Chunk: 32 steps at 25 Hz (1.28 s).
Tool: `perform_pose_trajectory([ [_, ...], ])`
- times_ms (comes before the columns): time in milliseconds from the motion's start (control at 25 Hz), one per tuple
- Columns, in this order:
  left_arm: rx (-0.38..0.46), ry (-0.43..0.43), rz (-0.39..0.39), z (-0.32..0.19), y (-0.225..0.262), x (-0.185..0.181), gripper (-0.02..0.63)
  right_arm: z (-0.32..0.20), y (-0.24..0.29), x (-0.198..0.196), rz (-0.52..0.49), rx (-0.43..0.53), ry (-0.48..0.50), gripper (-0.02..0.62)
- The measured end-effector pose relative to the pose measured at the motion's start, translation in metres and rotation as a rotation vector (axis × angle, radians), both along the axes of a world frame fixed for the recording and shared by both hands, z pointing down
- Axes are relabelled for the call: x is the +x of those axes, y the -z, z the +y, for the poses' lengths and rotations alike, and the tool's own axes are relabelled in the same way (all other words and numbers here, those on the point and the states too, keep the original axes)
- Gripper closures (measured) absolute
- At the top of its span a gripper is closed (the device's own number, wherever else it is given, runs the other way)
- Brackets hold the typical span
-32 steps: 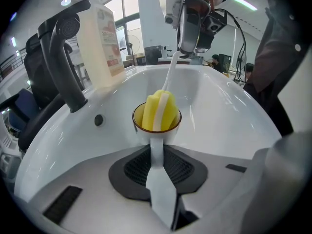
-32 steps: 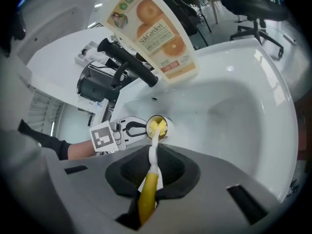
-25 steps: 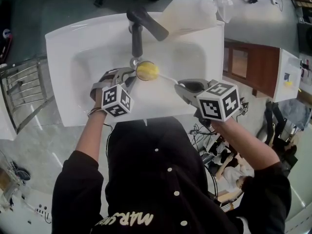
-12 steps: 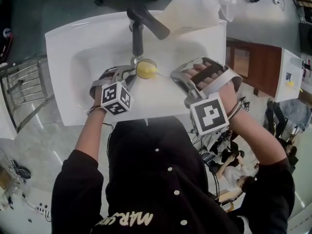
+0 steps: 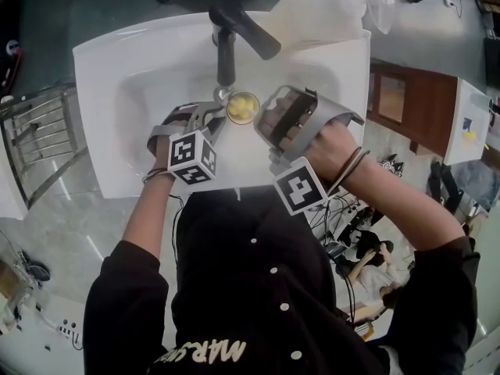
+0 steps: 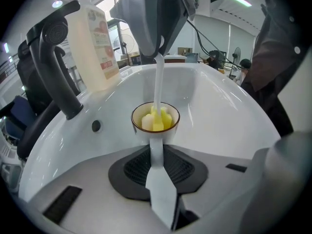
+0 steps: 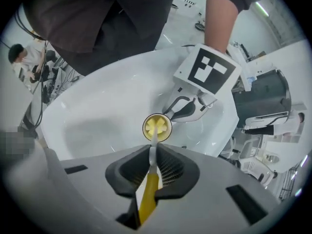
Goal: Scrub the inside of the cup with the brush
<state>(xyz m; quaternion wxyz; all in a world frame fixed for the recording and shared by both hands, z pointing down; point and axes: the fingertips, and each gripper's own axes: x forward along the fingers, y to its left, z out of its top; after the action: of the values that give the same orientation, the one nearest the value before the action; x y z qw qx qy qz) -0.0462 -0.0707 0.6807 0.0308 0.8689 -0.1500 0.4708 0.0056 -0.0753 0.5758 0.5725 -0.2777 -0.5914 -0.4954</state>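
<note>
Left gripper (image 6: 157, 155) jaws pinch the white handle of the cup (image 6: 142, 132); right gripper (image 7: 152, 162) jaws clamp the brush (image 7: 147, 194) shaft. Its yellow sponge head sits inside the cup, held low in the white sink (image 5: 101, 92), just beside the faucet (image 5: 226, 49)

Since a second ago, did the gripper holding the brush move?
Yes. The right gripper with the brush slid left, closer to the faucet and the cup, and rolled over.

A white ceramic sink basin (image 5: 141, 76) lies under the left tongs (image 5: 217, 114) and right tongs (image 5: 266, 123). Just beyond them rises a black lever faucet (image 5: 234, 37). A translucent plastic soap bottle (image 5: 312, 14) stands behind the right tongs, and a grey metal wire rack (image 5: 35, 143) well left.
</note>
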Motion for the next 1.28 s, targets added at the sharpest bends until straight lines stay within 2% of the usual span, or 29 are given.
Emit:
perform_pose_trajectory([
  [80, -0.008, 0.014, 0.006, -0.001, -0.002, -0.002, 0.517, -0.004, -0.002, -0.002, -0.026, -0.04, -0.085, 0.548],
  [200, -0.001, 0.016, 0.003, -0.001, -0.002, -0.003, 0.517, -0.008, -0.003, -0.003, -0.09, -0.18, -0.343, 0.548],
  [320, 0.002, 0.015, 0.002, -0.001, -0.002, -0.002, 0.517, -0.014, -0.004, 0.005, -0.123, -0.34, -0.677, 0.548],
  [440, 0.003, 0.024, 0.003, 0.0, -0.002, -0.002, 0.517, -0.016, -0.008, 0.013, -0.177, -0.555, -1.107, 0.546],
  [520, 0.002, 0.03, 0.003, 0.0, -0.002, -0.003, 0.517, -0.015, -0.01, 0.017, -0.22, -0.689, -1.355, 0.545],
  [800, -0.001, 0.032, -0.003, 0.002, -0.002, -0.003, 0.517, -0.003, -0.017, 0.033, -0.365, -1.073, -2.041, 0.541],
  [880, 0.0, 0.031, -0.004, 0.002, -0.001, -0.002, 0.517, -0.002, -0.014, 0.036, -0.398, -1.161, -2.206, 0.541],
  [1000, 0.002, 0.027, -0.011, 0.003, -0.001, -0.003, 0.518, 0.001, -0.01, 0.037, -0.442, -1.249, -2.371, 0.541],
  [1080, 0.003, 0.032, -0.016, 0.004, -0.002, -0.003, 0.518, 0.004, -0.007, 0.038, -0.464, -1.273, -2.411, 0.541],
  [1280, -0.017, 0.064, -0.003, 0.004, -0.003, -0.005, 0.518, 0.006, 0.006, 0.04, -0.496, -1.17, -2.241, 0.546],
])
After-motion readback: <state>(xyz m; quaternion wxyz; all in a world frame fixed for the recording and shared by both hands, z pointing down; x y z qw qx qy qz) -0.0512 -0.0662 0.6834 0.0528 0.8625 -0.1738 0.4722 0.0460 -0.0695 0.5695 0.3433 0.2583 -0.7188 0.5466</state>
